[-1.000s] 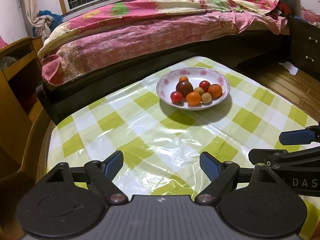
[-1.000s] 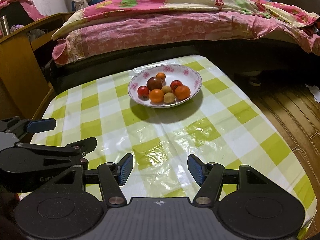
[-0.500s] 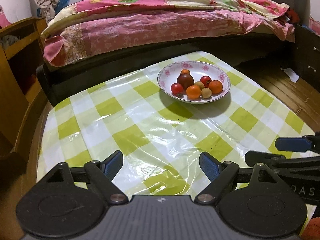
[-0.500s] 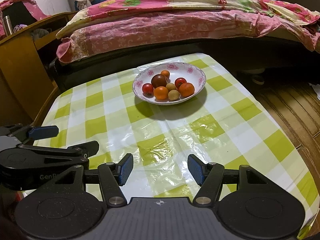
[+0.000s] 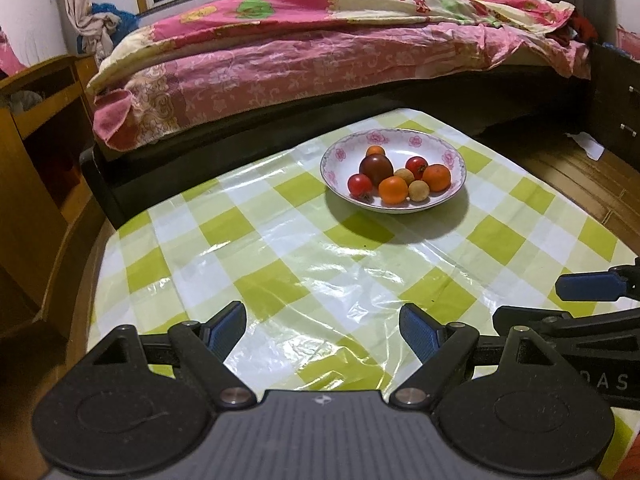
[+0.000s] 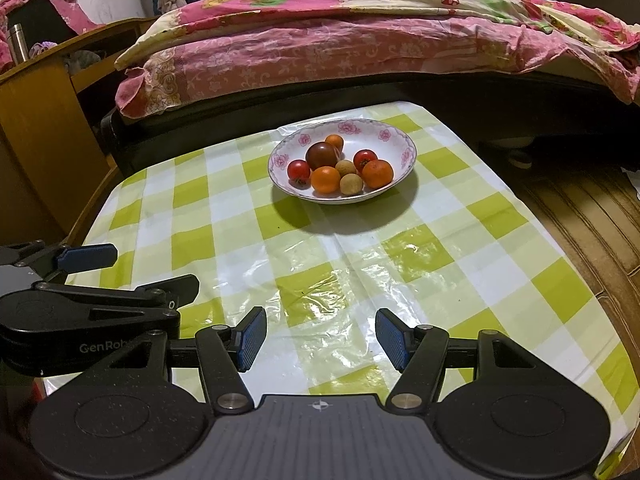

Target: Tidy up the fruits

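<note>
Fingers of the left gripper point(image 5: 322, 330) stand spread wide with nothing between them, low over the near part of the checked tablecloth point(image 5: 248, 256), and the right gripper point(image 6: 321, 338) is spread and empty in the same way just beside it; each shows at the edge of the other's view. Compared with a second ago, both tools have drawn back and lifted a little: the bowl point(image 5: 454, 156) sits higher and further off in both views now, more of the cloth's near edge and the left side of the table shows, and the bed point(image 5: 320, 60) fills more of the top of the picture. Nothing in the bowl has shifted. It stands on the far middle of the cloth, well apart from both grippers, and holds all the fruit to be seen: a dark plum-like fruit point(image 5: 376, 169) toward the back, three orange ones, two small red ones and two pale brown ones, bunched together and touching. No fruit lies loose on the cloth. That fits fruit already gathered with the tools pulling away, and equally a pile waiting to be sorted out.
</note>
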A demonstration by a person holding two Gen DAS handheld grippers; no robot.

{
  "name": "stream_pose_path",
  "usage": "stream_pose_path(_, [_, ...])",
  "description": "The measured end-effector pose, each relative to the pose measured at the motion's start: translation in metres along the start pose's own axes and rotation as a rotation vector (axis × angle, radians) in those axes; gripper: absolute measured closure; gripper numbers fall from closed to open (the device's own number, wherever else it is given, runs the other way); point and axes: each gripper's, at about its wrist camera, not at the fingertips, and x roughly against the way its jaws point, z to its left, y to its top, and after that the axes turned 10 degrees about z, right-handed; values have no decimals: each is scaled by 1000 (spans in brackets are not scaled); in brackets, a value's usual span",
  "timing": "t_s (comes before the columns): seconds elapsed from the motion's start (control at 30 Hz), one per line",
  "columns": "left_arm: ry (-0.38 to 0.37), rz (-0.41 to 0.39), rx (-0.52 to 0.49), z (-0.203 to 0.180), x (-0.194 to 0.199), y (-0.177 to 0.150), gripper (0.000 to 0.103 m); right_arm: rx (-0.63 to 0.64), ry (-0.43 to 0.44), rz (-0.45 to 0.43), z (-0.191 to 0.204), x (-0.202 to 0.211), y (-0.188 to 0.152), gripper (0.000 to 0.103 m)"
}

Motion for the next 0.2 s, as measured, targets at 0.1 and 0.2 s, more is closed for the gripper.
stream_pose_path(0.1, [8,-3,-4,1,0,-1,12,1,-7,2,0,-2,0,43])
stream_pose_path(0.2, [12,-7,-1,2,-1,0,12,4,-12,6,1,-4,0,43])
